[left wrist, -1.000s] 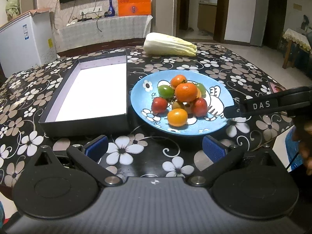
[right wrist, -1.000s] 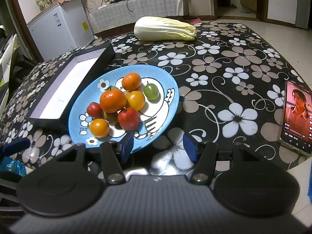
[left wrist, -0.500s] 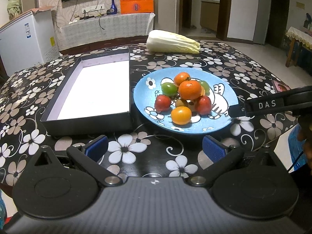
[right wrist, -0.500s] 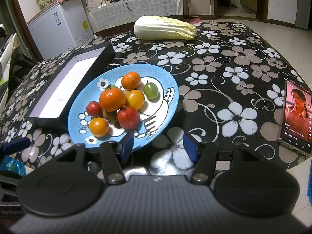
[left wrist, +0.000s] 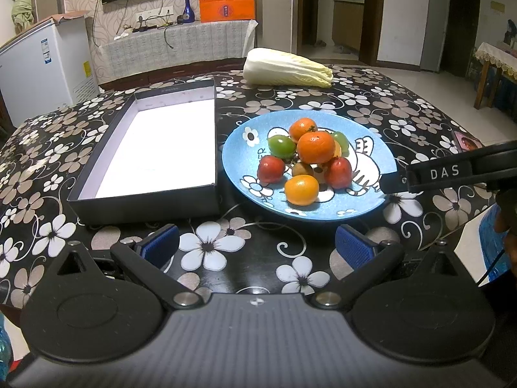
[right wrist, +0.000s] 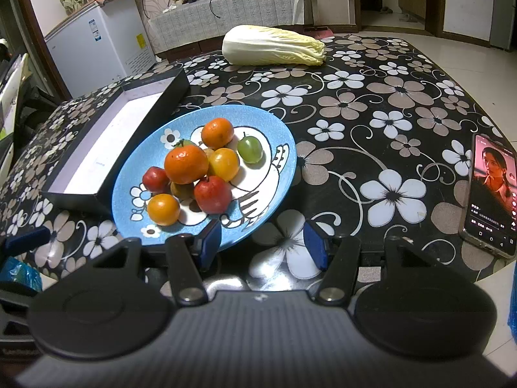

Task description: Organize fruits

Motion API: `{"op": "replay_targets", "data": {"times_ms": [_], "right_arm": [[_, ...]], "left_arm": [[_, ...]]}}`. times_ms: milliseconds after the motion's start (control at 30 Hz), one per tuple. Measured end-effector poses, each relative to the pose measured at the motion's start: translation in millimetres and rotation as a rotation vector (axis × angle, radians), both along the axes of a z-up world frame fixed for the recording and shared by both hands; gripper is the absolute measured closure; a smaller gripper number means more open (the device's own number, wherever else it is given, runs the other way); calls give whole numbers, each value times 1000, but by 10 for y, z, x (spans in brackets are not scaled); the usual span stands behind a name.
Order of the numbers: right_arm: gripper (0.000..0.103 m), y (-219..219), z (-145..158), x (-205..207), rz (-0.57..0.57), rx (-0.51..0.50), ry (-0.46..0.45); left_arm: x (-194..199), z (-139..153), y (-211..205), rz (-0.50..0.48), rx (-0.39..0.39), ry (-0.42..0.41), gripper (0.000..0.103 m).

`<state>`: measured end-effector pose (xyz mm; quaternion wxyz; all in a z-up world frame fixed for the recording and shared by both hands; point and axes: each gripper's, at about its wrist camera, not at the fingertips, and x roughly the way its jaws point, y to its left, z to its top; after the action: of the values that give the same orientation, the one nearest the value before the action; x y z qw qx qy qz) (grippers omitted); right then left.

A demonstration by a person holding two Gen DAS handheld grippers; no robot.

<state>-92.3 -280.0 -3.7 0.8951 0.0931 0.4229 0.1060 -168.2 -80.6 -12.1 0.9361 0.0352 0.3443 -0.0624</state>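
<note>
Fruits are sitting piled together on the blue plate, near the front edge of the flowered table: two orange mandarins, two red ones, yellowish ones and two green ones, the biggest mandarin resting on top of the heap. Just beside the plate, to its left, a shallow dark box is lying open and showing only its white floor; no fruit is showing inside it. A cabbage is lying at the far side, and a phone at the right edge.

Left gripper is hovering low before the box and plate, fingers spread wide, holding nothing. Right gripper is hanging at the plate's near rim, also spread and empty.

Judgement: if the box is the goal, all of the sorting is remaining; if the plate is the goal, the gathering is looking finished. One heap, unsorted by colour, is fitting both readings.
</note>
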Motion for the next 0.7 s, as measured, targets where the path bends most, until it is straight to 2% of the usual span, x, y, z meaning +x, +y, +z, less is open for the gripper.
{"op": "replay_targets", "data": {"times_ms": [700], "right_arm": [[44,4,-10,-4,2,-2,2]], "left_arm": [[30,-23,17,11,7,12,0]]}}
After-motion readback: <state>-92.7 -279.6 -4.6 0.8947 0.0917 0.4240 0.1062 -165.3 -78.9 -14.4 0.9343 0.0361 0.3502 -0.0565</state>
